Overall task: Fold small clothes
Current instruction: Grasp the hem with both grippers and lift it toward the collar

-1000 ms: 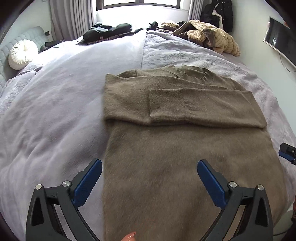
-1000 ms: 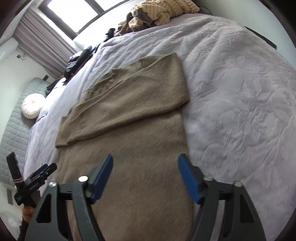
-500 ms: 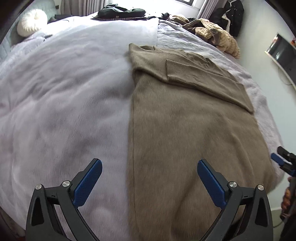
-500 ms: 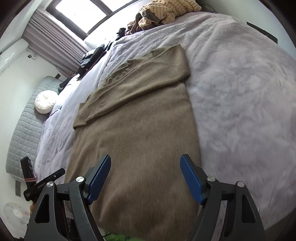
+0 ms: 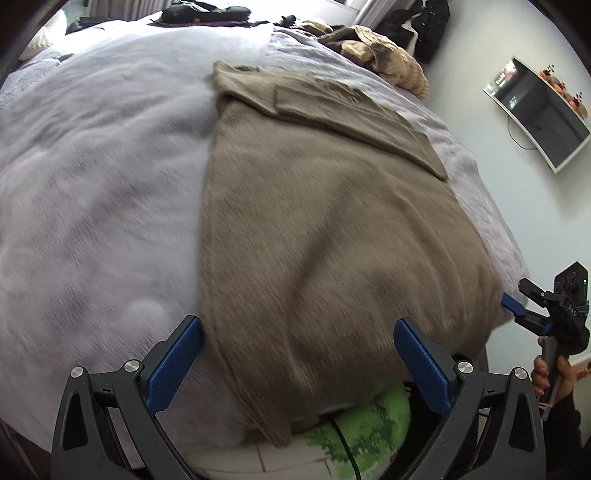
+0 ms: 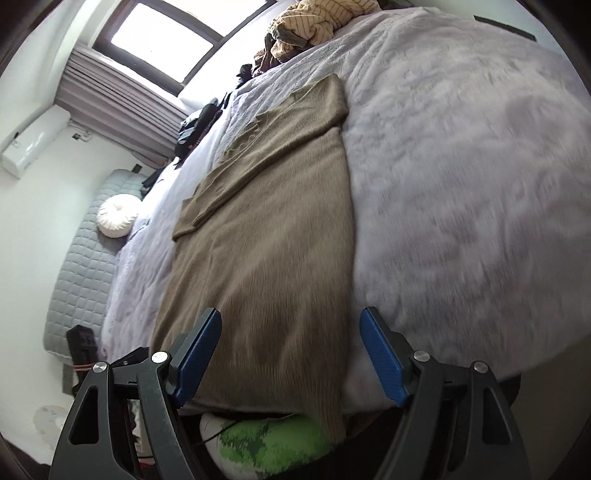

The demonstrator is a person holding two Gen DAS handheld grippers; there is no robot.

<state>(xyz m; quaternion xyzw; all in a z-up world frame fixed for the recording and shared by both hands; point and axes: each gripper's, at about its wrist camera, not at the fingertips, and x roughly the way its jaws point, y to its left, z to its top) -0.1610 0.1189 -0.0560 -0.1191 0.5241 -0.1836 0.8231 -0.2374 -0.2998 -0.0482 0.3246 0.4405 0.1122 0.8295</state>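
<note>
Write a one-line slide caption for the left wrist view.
Open left gripper poised over the hem of a brown sweater, sleeves folded across, on a lilac bed.

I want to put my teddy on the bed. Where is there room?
Two bare patches of blanket: one left of the brown sweater, and a wide one on its right. It is crowded at the far edge by the window, with the striped clothes pile and dark clothes.
</note>
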